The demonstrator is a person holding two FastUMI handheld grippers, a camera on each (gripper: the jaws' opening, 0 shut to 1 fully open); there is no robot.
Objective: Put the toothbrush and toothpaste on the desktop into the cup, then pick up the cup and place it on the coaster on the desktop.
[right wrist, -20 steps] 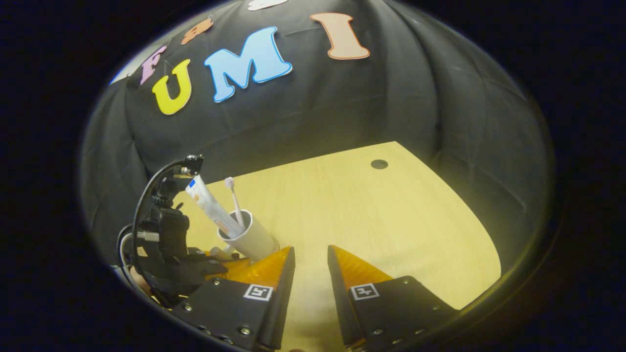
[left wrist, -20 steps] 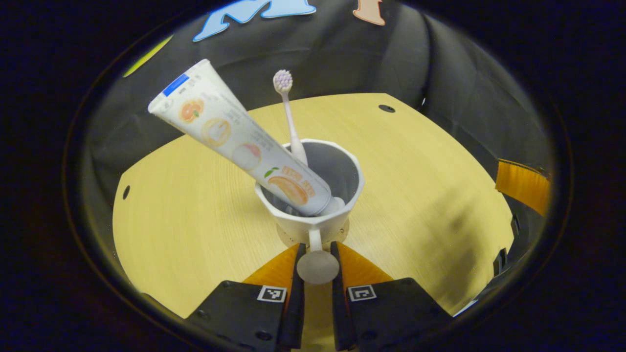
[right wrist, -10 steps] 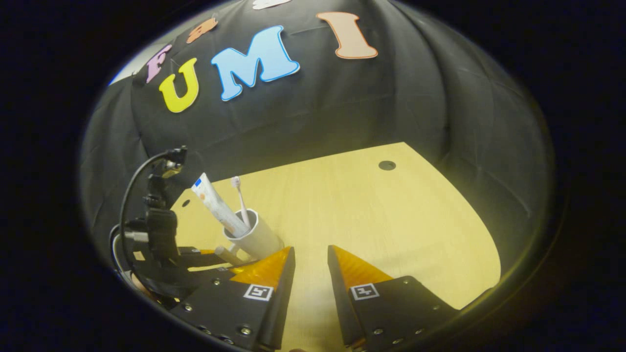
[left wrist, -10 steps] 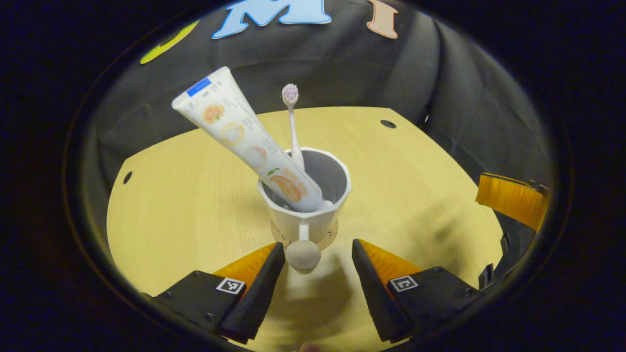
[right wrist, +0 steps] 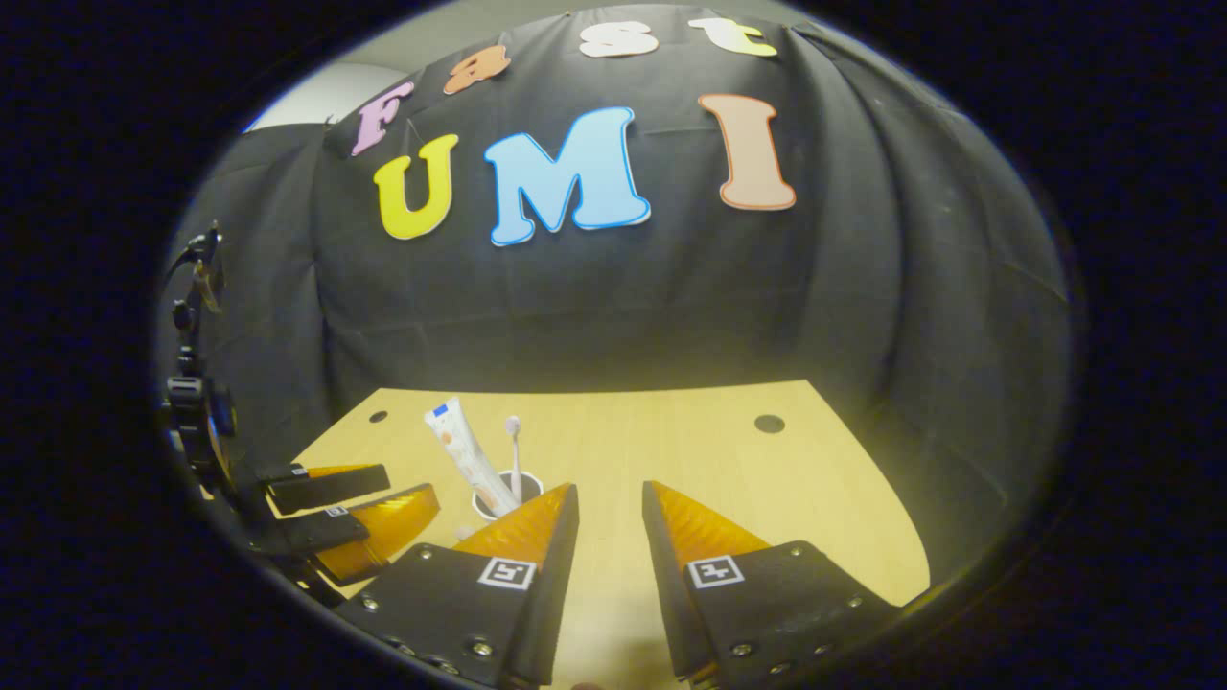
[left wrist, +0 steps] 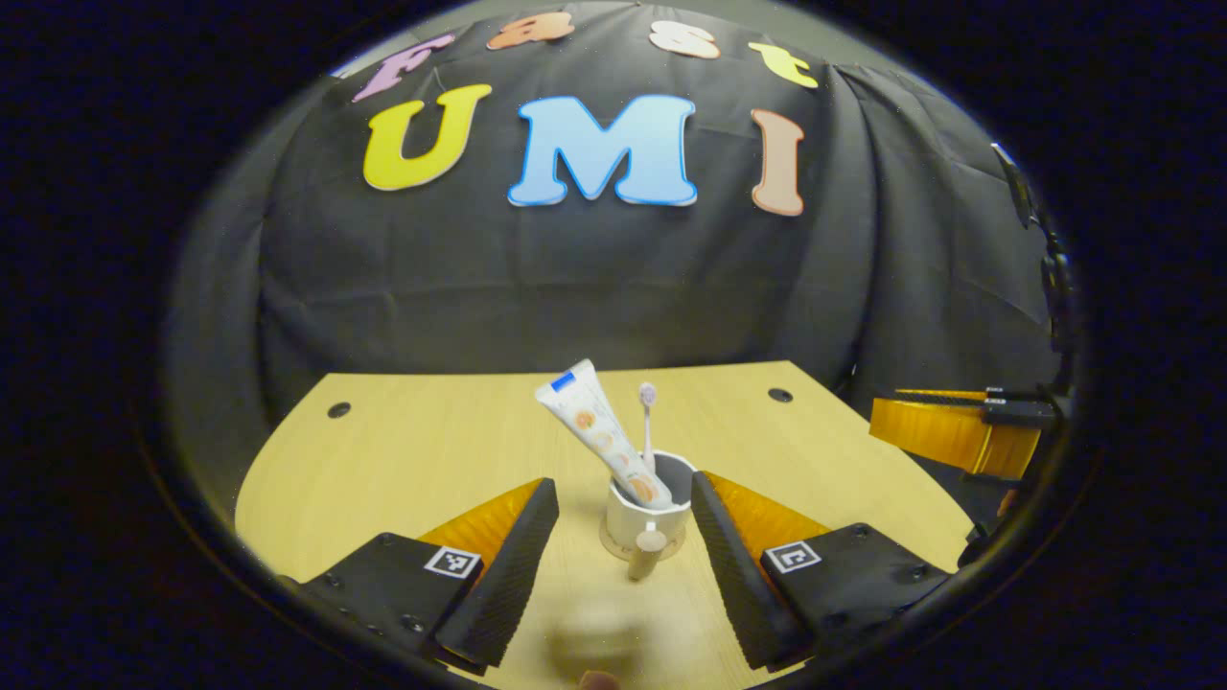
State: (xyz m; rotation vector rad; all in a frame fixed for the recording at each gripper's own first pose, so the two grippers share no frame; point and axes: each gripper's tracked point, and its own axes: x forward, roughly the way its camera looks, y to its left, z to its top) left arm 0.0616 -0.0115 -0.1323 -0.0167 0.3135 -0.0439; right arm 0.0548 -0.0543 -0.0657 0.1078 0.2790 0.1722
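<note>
Looks basically done: toothbrush (left wrist: 647, 422) and toothpaste (left wrist: 599, 431) are stood in the cup (left wrist: 650, 513), parked on the coaster (left wrist: 613, 548) mid-surface (left wrist: 403, 460), left claw (left wrist: 618, 537) released, right claw (right wrist: 609, 537) gapped, nothing held.

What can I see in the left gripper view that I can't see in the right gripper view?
Left gripper view: the whole front of the cup, its handle with a round knob, and the coaster under it, all in front of the open left tool. Right gripper view: the cup's rim peeks out from behind the right tool, and the left tool is seen from the side. Both: the toothpaste and toothbrush standing in the cup, and the wooden desktop.
</note>
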